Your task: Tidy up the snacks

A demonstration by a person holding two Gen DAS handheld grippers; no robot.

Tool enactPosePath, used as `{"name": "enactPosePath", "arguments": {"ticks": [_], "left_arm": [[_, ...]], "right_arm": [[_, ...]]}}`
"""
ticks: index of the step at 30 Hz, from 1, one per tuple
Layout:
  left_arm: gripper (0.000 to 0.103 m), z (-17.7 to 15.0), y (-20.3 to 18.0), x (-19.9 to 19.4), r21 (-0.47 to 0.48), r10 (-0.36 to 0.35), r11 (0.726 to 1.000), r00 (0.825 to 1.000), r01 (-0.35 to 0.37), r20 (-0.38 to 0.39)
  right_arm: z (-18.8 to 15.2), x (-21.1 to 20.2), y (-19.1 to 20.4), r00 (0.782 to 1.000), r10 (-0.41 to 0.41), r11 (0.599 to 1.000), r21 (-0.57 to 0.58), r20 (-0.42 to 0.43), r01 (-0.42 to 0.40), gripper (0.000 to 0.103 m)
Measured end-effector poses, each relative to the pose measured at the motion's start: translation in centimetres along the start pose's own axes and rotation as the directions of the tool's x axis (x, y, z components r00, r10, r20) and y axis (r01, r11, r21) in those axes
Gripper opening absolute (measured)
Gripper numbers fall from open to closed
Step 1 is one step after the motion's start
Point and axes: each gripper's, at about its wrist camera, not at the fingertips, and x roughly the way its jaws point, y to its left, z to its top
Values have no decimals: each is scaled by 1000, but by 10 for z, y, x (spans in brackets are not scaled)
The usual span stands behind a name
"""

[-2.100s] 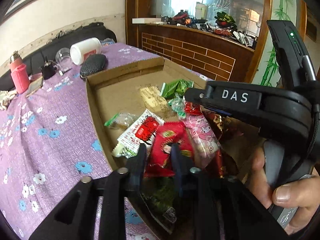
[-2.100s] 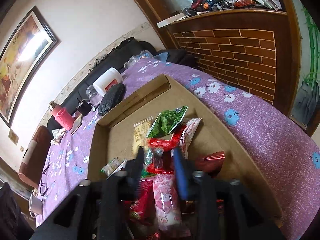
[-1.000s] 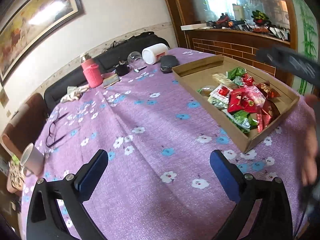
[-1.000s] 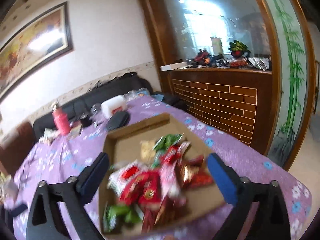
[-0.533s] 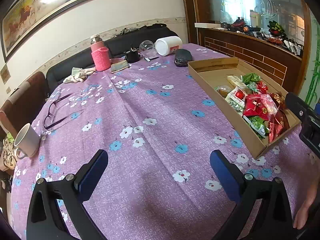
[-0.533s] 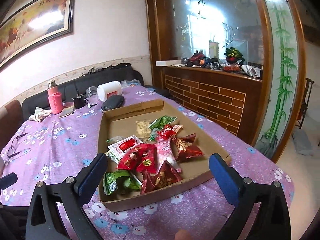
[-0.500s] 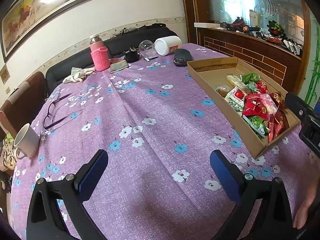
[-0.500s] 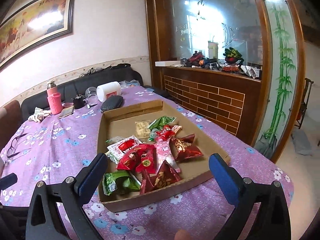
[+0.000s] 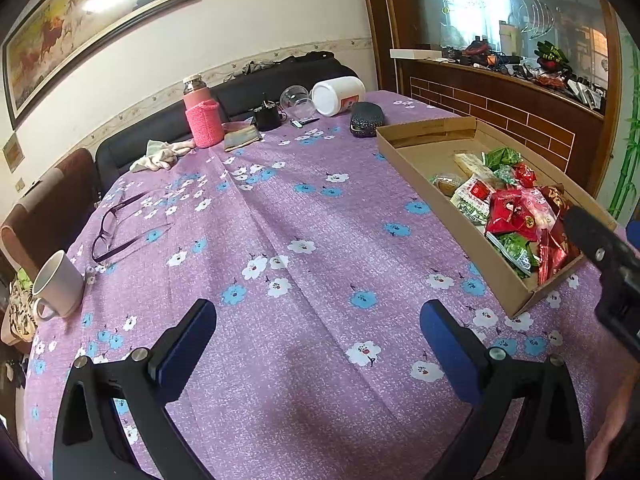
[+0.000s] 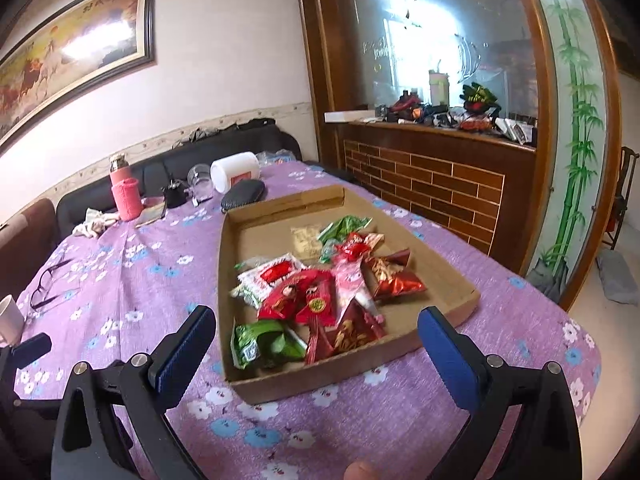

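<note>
Crinkly snack packets (image 10: 316,296) in shallow cardboard tray (image 10: 452,280)

Both wrist views above table, sharing tray (image 9: 472,236)

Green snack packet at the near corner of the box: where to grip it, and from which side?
Best guess: take the green snack packet by its crumpled upper fold, coming from above with the right gripper. It lies flat in the cardboard box, close to the near wall, with red packets crowding its far side, so a sideways approach looks blocked.

Cream wall (image 10: 224,60), framed horse painting (image 9: 92,12), black sofa (image 9: 280,76), brick-fronted wooden counter (image 10: 432,176)
</note>
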Motion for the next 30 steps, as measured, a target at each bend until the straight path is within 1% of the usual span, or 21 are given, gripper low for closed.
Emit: {"name": "enactPosePath", "arguments": {"ticks": [20,30], "left_arm": [[102,0,-4,-5,13,9,1000,1000,-9,13],[102,-1,-5,-3,10,-4,1000,1000,4,5]], "right_arm": [[-1,3,0,1000,-7,1000,-2,-9,7,102],[-1,4,2,1000,-7,1000,-4,-10,7,102]]}}
